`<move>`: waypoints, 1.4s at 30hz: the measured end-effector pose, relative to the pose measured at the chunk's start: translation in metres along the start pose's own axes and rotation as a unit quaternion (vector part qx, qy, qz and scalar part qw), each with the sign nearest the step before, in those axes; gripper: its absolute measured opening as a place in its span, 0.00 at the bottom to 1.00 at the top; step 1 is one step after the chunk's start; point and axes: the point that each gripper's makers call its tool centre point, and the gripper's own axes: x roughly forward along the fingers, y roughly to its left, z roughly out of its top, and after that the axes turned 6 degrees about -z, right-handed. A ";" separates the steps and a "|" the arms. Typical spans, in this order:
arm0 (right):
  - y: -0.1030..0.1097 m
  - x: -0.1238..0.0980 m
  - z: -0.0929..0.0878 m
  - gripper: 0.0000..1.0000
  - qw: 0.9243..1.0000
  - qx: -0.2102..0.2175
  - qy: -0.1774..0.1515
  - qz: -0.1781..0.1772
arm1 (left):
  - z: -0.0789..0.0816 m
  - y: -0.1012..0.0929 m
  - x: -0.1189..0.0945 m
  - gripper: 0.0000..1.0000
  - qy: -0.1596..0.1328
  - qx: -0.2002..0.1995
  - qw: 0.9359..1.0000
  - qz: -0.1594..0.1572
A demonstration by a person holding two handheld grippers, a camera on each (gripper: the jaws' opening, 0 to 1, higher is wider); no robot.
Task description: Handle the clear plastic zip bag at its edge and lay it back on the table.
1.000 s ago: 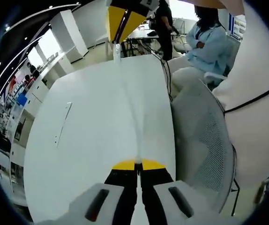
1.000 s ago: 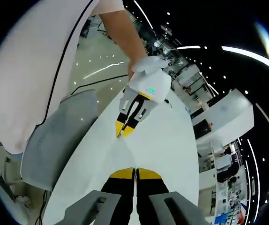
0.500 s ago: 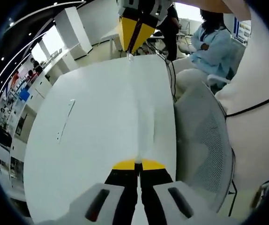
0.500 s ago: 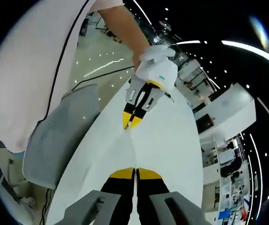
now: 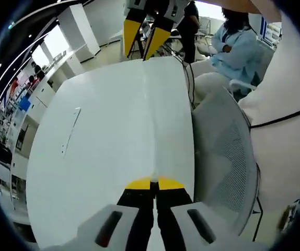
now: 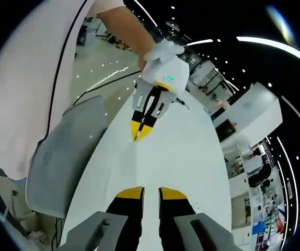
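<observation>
The clear zip bag (image 5: 151, 137) stretches as a faint see-through strip along the white table (image 5: 97, 157), from my left gripper toward the far end. My left gripper (image 5: 151, 182) is shut on the bag's near edge. In the right gripper view the same left gripper (image 6: 138, 134) points down at the table (image 6: 186, 157) with its yellow tips pinched together. My right gripper (image 6: 150, 193) stands open with a bare gap between its jaws. It also shows at the top of the left gripper view, right gripper (image 5: 142, 41), its tips spread just beyond the bag's far end.
A grey mesh chair (image 5: 228, 157) stands against the table's long side, also seen as the chair (image 6: 61, 157). A person in light blue (image 5: 233, 47) sits beyond it. A thin grey line (image 5: 69, 132) marks the tabletop. Desks and shelves lie farther off.
My right gripper has opened and let go of the bag's far edge. The left gripper stays shut on the near edge.
</observation>
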 end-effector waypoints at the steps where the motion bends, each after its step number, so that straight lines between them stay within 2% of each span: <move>1: 0.001 0.001 0.001 0.07 1.000 0.004 -0.002 0.000 | -0.001 0.000 0.000 0.00 0.001 -0.001 1.000 0.000; 6: 0.008 0.011 0.011 0.09 1.000 0.014 -0.014 0.009 | -0.002 0.002 -0.001 0.00 0.008 -0.003 1.000 0.000; 10: 0.016 0.024 0.028 0.10 0.999 0.024 -0.031 0.021 | -0.002 0.002 -0.001 0.00 0.012 -0.002 1.000 0.002; 19: 0.025 0.055 0.055 0.10 0.998 0.030 -0.049 0.035 | 0.007 0.000 0.001 0.00 0.007 0.011 1.000 0.004; 26: 0.026 0.070 0.061 0.09 0.998 0.029 -0.043 0.045 | 0.012 0.001 -0.002 0.00 0.003 0.014 1.000 0.010; 42: 0.028 0.080 0.063 0.05 0.996 0.050 -0.041 0.061 | 0.021 0.001 -0.004 0.00 -0.014 0.015 1.000 0.015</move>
